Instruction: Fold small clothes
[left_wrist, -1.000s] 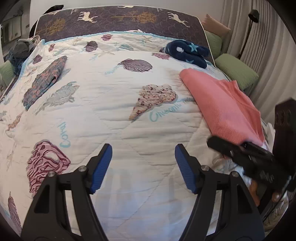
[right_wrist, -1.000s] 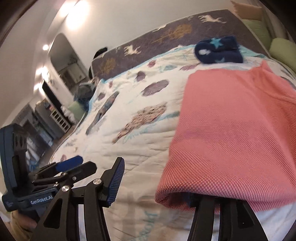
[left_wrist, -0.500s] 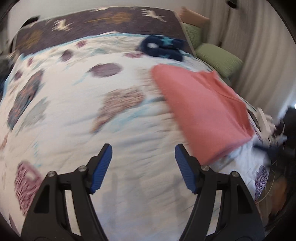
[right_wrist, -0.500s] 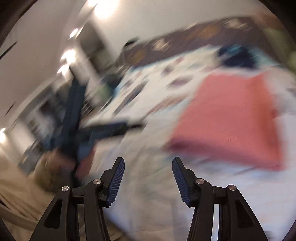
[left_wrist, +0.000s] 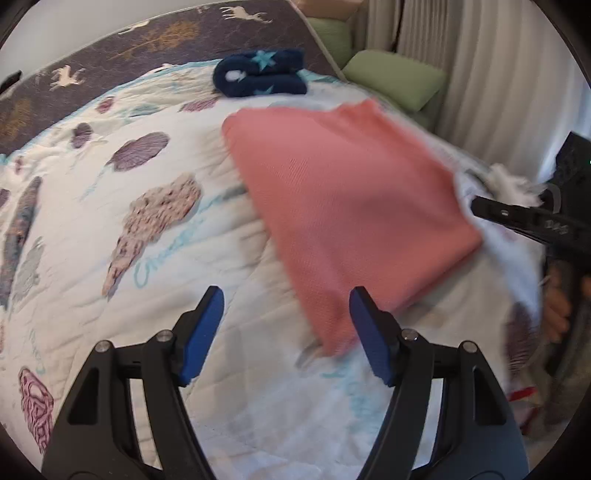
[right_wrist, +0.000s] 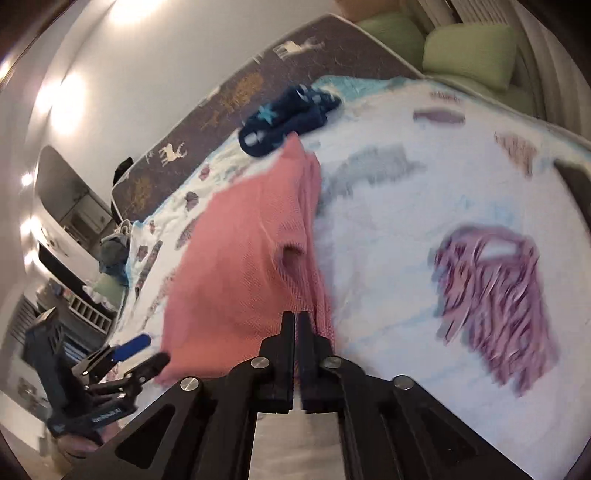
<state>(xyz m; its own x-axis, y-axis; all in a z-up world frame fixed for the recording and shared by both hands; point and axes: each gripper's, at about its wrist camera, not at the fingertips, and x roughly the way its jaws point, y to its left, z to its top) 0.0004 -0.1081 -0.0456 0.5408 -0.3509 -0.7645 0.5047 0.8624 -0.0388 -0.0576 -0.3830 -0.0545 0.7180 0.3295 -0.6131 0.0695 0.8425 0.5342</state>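
Left wrist view: the left gripper (left_wrist: 286, 328) hangs with jaws wide and nothing between them, above the quilt (left_wrist: 110, 229) on the bed. A folded pink garment (left_wrist: 343, 206) lies toward the bed's right edge. Right wrist view: the right gripper (right_wrist: 297, 321) is fully closed, its tips at the garment's near edge; whether cloth is pinched, I cannot tell. Folded navy starred cloth (right_wrist: 288, 120) sits near the bed's far edge.
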